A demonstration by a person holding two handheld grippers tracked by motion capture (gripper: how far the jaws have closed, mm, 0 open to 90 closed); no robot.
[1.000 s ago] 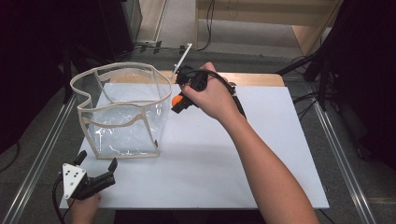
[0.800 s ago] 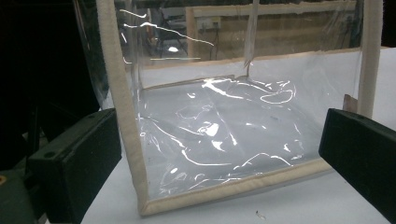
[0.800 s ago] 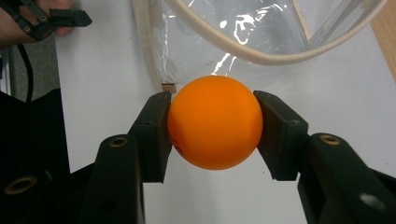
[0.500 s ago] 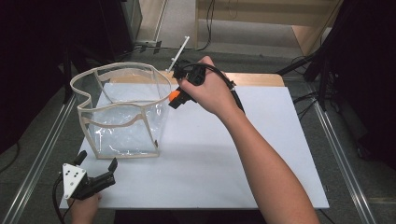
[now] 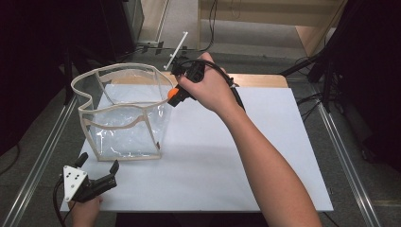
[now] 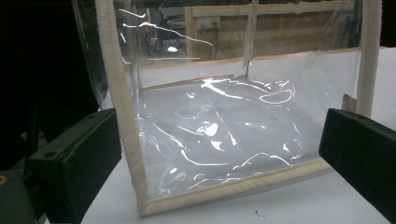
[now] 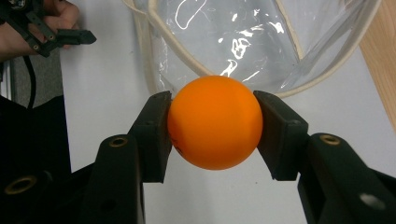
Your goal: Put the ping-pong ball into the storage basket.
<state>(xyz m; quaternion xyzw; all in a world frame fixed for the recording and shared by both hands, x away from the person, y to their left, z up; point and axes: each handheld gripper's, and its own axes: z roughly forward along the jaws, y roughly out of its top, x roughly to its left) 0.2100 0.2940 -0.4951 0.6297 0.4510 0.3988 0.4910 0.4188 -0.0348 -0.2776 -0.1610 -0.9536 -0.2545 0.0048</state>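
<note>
An orange ball (image 7: pixel 215 122) sits clamped between the jaws of my right gripper (image 5: pixel 174 97), which hangs just outside the right rim of a clear plastic bag (image 5: pixel 124 113) with cream edging. In the right gripper view the bag's open mouth (image 7: pixel 243 42) lies right behind the ball. The bag stands upright on the white table top (image 5: pixel 222 156), at its left side. My left gripper (image 5: pixel 97 182) rests open near the table's front left corner, facing the bag's near wall (image 6: pixel 224 140), with nothing between its jaws.
A wooden strip (image 5: pixel 257 80) borders the table's far edge. Metal rails (image 5: pixel 343 156) run along both sides. A thin white rod (image 5: pixel 175 49) sticks up behind the right hand. Dark equipment and cables surround the table.
My right gripper has drifted slightly left toward the bag's rim with the orange ball. The left gripper has stayed in place.
</note>
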